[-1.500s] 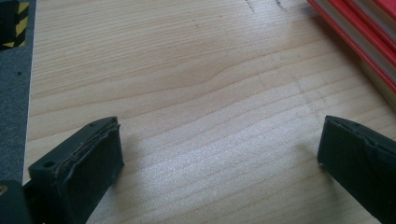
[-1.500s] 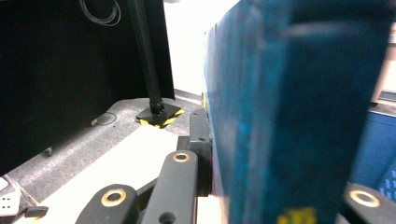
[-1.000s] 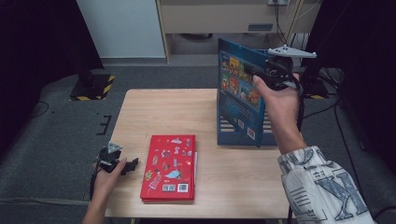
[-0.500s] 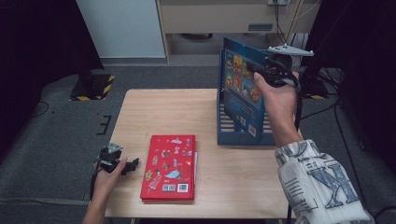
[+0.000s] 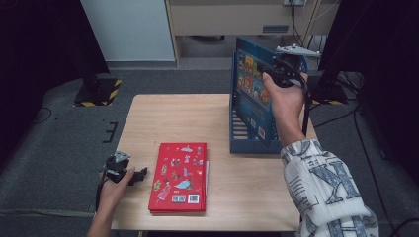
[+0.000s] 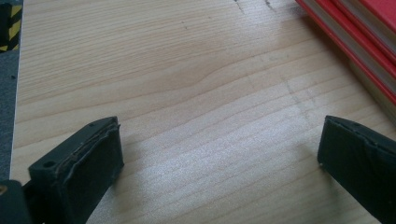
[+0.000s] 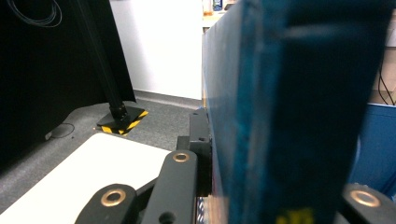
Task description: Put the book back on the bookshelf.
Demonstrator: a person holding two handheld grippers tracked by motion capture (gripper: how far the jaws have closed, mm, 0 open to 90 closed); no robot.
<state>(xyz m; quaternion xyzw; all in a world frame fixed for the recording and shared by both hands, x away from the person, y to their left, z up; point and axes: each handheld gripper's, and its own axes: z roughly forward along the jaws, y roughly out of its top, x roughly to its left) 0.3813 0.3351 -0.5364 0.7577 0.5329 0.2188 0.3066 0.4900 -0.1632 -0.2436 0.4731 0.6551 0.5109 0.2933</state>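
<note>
Right gripper [image 5: 282, 66] clamped on blue book [image 5: 253, 91], jaws pressed against both covers near top edge. Book upright, tilted slightly, lower edge inside blue rack [image 5: 249, 143] at far right of tabletop [image 5: 173, 118]. Left gripper [image 5: 132, 175] rested at near left edge of tabletop, jaws wide apart, nothing between. Red book [image 5: 180, 177] lay flat just beside it, well apart from rack.

The tall blue picture book [image 7: 289, 107] is a total blur up close, top cut off. The flat red book stack [image 6: 359, 42] runs past the edge too.
</note>
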